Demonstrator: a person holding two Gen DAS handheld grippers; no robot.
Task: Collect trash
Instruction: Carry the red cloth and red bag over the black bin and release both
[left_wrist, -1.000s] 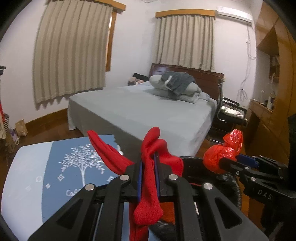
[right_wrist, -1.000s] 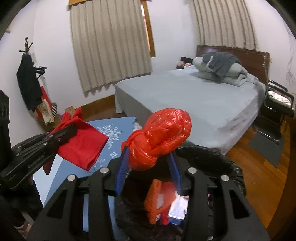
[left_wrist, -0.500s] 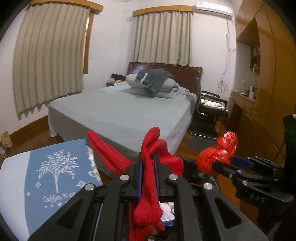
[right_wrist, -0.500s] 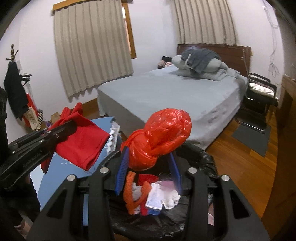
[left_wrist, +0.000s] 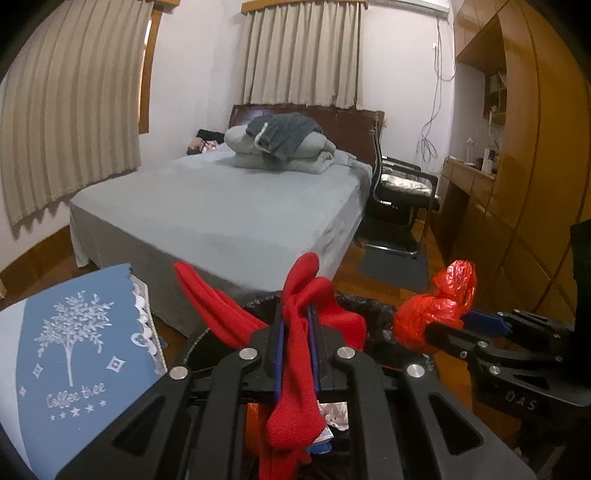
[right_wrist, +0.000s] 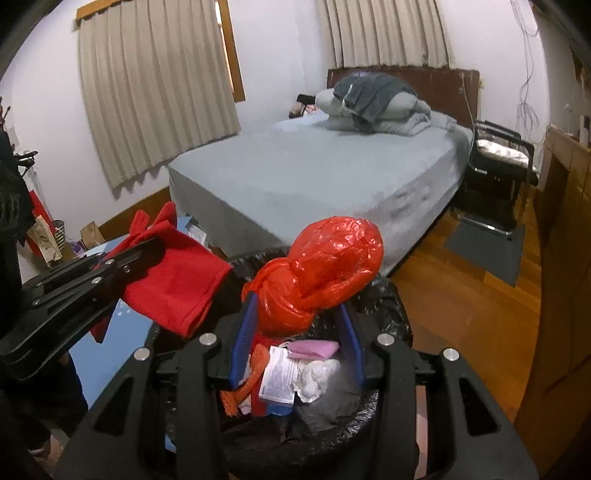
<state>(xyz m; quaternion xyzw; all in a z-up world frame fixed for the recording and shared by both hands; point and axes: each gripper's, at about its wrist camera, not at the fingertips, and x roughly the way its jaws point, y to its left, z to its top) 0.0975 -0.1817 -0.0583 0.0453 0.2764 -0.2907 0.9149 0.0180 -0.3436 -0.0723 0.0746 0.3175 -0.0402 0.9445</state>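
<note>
Hovering over the black-lined bin (right_wrist: 388, 306), both grippers carry trash. The left gripper (left_wrist: 295, 325) has its jaws clamped on a red cloth (left_wrist: 295, 369), limp and soft, drooping toward the bin. The right gripper (right_wrist: 295, 317) is closed on a knotted red plastic bag (right_wrist: 325, 269), which looks light, crinkly and likely slippery; the knot seems the safest hold. Only the right wrist view shows the bin's contents clearly: paper (right_wrist: 280, 376), tissue, something pink.

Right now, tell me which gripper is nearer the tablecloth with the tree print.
Left. The left gripper, clamping the red cloth, sits beside the tablecloth; the right gripper, holding the red bag, is farther off, over the bin.
</note>
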